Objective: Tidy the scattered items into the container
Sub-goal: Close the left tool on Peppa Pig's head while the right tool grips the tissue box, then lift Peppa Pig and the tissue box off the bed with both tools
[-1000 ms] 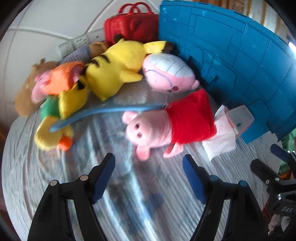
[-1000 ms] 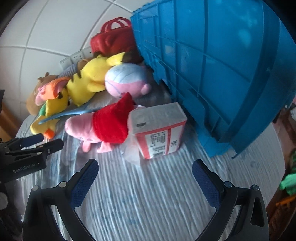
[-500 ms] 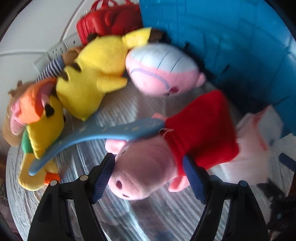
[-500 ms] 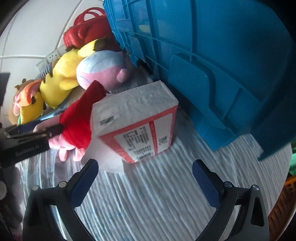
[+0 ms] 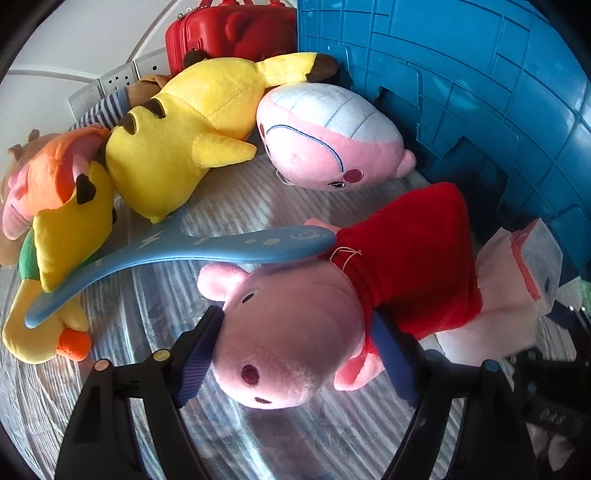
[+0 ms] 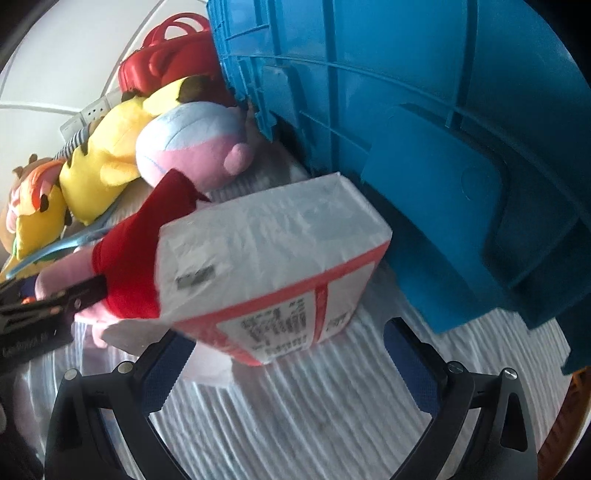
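Left gripper (image 5: 295,354) is straddling the head of the pink plush pig in a red dress (image 5: 295,332), jaws spread wide; its blue pads (image 5: 199,358) are sitting right at the head's sides, but I'm not seeing a squeeze yet, so I'm calling it released. The pig is lying on the grey striped cloth (image 5: 229,199), just beside the blue ribbed plastic crate (image 5: 461,74). Still lying outside the crate in this view: yellow plush mouse (image 5: 184,122), pink-and-white round plush (image 5: 332,140), blue plastic hanger-like piece (image 5: 207,251), yellow-and-orange plush (image 5: 62,229), red toy suitcase (image 5: 229,33).

Right wrist view: right gripper (image 6: 291,365) is hanging unclenched, jaws flanking the near end of the white-and-red wrapped paper pack (image 6: 273,258) without touching it. The pack is resting on the cloth against the pig, close to the crate wall.

Judgement: I'm seeing nothing in the crate, whose inside is hidden. Task is looking barely begun; both first grabs are pending.
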Demonstrator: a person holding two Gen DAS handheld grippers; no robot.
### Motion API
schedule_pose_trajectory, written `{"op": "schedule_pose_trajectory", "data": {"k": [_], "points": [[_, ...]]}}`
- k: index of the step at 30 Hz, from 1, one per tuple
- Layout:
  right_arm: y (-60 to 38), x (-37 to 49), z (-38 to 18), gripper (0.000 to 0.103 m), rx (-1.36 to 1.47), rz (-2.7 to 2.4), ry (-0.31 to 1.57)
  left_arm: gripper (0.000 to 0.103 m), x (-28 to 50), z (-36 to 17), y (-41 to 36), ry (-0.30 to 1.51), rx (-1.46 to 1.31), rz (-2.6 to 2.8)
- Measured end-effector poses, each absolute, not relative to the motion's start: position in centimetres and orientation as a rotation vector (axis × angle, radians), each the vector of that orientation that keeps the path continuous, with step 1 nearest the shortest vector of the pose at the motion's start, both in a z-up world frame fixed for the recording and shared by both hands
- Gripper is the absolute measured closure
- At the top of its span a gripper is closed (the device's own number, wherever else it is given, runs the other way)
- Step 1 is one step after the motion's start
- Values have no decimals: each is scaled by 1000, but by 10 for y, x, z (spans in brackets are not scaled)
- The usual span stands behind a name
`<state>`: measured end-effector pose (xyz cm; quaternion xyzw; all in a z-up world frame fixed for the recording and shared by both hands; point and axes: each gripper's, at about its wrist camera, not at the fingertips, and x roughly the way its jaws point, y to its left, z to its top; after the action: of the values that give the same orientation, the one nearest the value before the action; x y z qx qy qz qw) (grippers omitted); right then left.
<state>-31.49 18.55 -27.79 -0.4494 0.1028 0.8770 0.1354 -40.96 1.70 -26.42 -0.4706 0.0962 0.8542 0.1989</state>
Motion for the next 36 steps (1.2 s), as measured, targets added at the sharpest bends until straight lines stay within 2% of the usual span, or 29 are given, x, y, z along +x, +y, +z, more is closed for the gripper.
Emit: {"op": "schedule_pose_trajectory", "data": {"k": [23, 24, 26, 28, 31, 36], "points": [[195, -342, -297, 1, -1311, 2627, 261, 21, -417, -266, 27, 295, -1242, 2463], [195, -343, -298, 2, -1326, 2635, 259, 25, -417, -265, 25, 278, -1243, 2465], [190, -344, -296, 13, -1342, 2650, 233, 34, -416, -262, 21, 244, -1246, 2470], [186, -341, -292, 14, -1359, 2665, 222, 42, -410, -258, 14, 222, -1264, 2464], [180, -332, -284, 16, -1388, 2697, 243, 46, -398, -252, 0, 227, -1283, 2461], [156, -313, -259, 17, -1413, 2812, 261, 47, -371, -237, -41, 214, -1311, 2520]]}}
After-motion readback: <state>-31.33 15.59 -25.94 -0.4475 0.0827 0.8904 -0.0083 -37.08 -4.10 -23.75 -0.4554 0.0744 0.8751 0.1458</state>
